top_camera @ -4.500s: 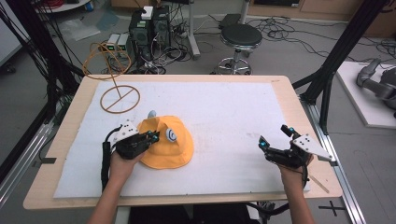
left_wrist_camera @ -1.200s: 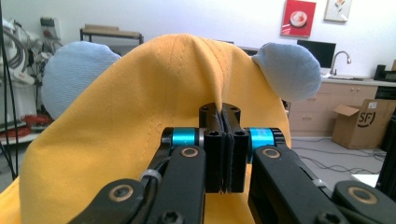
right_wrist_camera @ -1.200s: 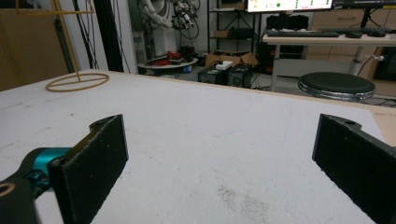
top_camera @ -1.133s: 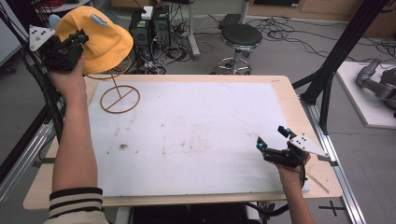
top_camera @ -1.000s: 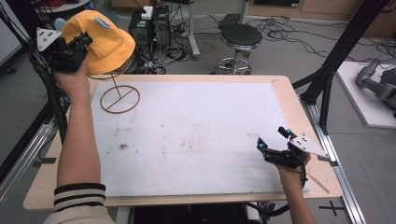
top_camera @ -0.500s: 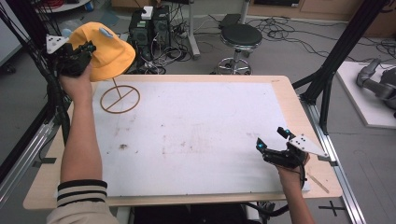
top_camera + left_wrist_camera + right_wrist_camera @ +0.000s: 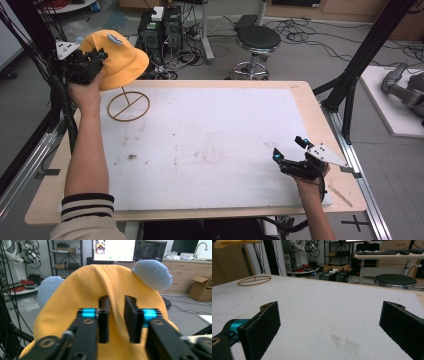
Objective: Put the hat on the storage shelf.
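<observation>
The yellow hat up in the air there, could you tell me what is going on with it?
A person's left gripper is pinching a fold of the yellow hat and holding it high over the wire hat stand at the table's far left corner. The right gripper rests open and empty near the table's front right edge.

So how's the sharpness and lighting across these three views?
High view: even light, soft overall, hat readable. Left gripper view: jaws and near hat blurred, bright monitor washed out. Right gripper view: near jaws soft, table evenly lit.
</observation>
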The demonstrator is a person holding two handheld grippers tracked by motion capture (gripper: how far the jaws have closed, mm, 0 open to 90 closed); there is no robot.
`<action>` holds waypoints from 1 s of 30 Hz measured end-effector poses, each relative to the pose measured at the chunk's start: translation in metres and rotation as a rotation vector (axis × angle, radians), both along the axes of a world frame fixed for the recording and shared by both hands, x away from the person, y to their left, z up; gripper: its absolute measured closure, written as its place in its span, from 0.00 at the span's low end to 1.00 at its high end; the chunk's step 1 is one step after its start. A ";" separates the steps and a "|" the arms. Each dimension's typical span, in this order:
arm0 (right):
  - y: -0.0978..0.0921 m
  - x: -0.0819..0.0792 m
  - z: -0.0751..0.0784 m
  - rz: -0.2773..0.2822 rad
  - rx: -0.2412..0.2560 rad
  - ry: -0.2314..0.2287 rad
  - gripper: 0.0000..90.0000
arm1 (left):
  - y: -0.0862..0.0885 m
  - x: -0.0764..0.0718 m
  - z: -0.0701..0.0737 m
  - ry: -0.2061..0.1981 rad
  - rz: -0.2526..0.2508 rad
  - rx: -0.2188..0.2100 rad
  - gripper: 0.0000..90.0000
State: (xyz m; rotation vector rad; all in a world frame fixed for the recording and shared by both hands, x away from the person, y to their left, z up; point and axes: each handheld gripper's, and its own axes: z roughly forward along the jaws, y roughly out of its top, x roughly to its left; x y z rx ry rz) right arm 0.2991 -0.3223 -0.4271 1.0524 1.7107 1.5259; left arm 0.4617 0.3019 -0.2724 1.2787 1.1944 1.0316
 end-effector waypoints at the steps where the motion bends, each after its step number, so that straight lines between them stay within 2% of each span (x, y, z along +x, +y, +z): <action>1: 0.000 0.000 0.000 0.001 -0.001 -0.002 0.03 | 0.000 0.000 -0.001 0.005 -0.003 0.004 0.77; 4: 0.000 0.000 0.000 0.000 -0.001 -0.002 0.03 | -0.001 0.000 -0.003 0.001 0.009 0.016 0.62; 5: 0.000 0.000 0.000 0.000 -0.001 -0.003 0.03 | -0.001 0.000 -0.003 -0.004 0.019 0.014 0.54; 6: 0.000 0.000 0.000 0.000 0.000 -0.003 0.03 | 0.000 -0.001 -0.004 -0.009 0.025 0.012 0.41; 8: 0.001 0.000 0.000 0.004 -0.002 -0.004 0.03 | 0.002 -0.004 -0.004 -0.033 0.025 0.010 0.37; 11: 0.001 0.000 0.000 0.004 -0.002 -0.004 0.03 | 0.004 -0.011 -0.002 -0.061 0.020 0.012 0.18; 14: 0.001 0.000 0.000 0.005 0.000 -0.003 0.03 | 0.004 -0.019 0.001 -0.081 0.016 0.007 0.16; 21: 0.002 -0.001 0.001 0.002 0.005 -0.008 0.03 | 0.001 -0.048 0.007 -0.123 -0.002 0.014 0.12; 26: 0.000 -0.001 0.004 -0.005 0.009 -0.027 0.03 | -0.003 -0.078 0.005 -0.161 -0.036 0.022 0.12; 30: -0.001 -0.001 0.004 -0.016 0.019 -0.023 0.03 | -0.005 -0.105 -0.001 -0.180 -0.055 0.035 0.12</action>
